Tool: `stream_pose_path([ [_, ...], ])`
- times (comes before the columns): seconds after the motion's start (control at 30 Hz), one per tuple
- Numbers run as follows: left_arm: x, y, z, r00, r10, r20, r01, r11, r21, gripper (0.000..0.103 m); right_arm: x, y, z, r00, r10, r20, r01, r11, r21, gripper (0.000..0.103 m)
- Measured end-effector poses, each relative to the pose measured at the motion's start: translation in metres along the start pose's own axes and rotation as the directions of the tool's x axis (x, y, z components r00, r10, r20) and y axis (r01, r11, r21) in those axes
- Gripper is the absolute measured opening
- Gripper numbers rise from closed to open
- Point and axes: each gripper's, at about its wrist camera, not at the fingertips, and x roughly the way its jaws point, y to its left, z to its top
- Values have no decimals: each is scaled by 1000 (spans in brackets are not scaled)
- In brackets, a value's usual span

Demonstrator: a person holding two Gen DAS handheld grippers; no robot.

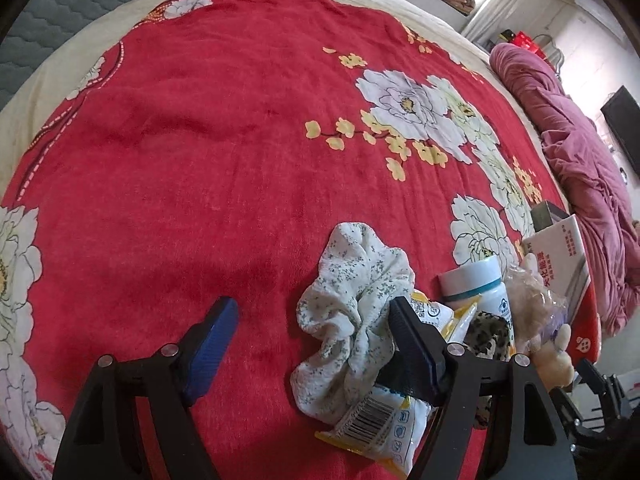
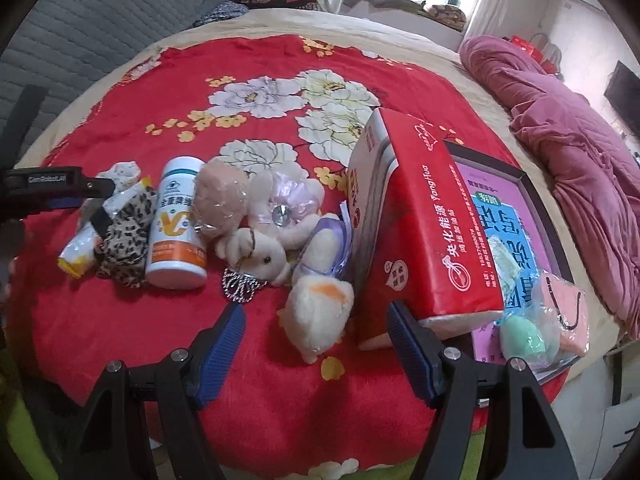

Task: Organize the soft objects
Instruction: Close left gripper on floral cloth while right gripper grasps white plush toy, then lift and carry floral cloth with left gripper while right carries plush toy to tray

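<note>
Only the left wrist view shows the crumpled floral cloth (image 1: 352,312); the left gripper (image 1: 312,320) gapes wide over it. The right gripper (image 2: 316,330), equally wide, frames a plush toy (image 2: 316,316) beside the red box (image 2: 424,232).

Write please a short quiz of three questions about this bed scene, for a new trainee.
1. True or false: the white bottle stands upright.
2. What lies between the leopard-print cloth and the plush rabbit? A) tissue pack B) white bottle C) green sponge
3. What does the red tissue pack lean on?

Key: 1 false, it lies on its side. 2 B. 3 The pink-topped box beside it.
</note>
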Motion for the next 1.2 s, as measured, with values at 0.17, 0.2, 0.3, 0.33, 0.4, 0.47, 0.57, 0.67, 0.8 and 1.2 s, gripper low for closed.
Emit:
stream_pose_path([
  [0.17,5,0,2,1000,-10,-1,10,1000,0,74,12,5,3,999,-16,-27,16,1000,9,72],
  [0.2,6,0,2,1000,-12,-2,12,1000,-2,73,15,6,4,999,-20,-31,21,1000,13,71],
  [0.3,9,-1,4,1000,-16,1,16,1000,-4,73,26,10,6,997,-33,-68,34,999,15,67],
  [0.33,10,-2,4,1000,-12,3,12,1000,-1,73,30,10,6,996,-35,-80,37,999,17,61],
  [0.4,11,-4,3,1000,-2,8,2,1000,9,73,38,8,6,994,-33,-102,36,999,28,56],
  [0.47,12,-5,3,1000,9,14,-9,1000,15,71,45,6,7,993,-32,-113,37,999,40,47],
  [0.57,13,-2,4,999,25,24,-25,1000,-4,59,51,2,6,992,-25,-122,31,998,49,36],
  [0.67,10,2,5,999,-9,39,10,1000,-29,32,47,0,5,994,-17,-110,22,999,43,36],
  [0.8,8,4,6,998,-36,51,39,998,-44,19,39,-2,6,996,8,-90,-4,999,45,36],
  [1.2,-22,4,-6,992,-64,107,70,996,-52,13,23,-7,10,998,57,-40,-54,996,70,36],
])
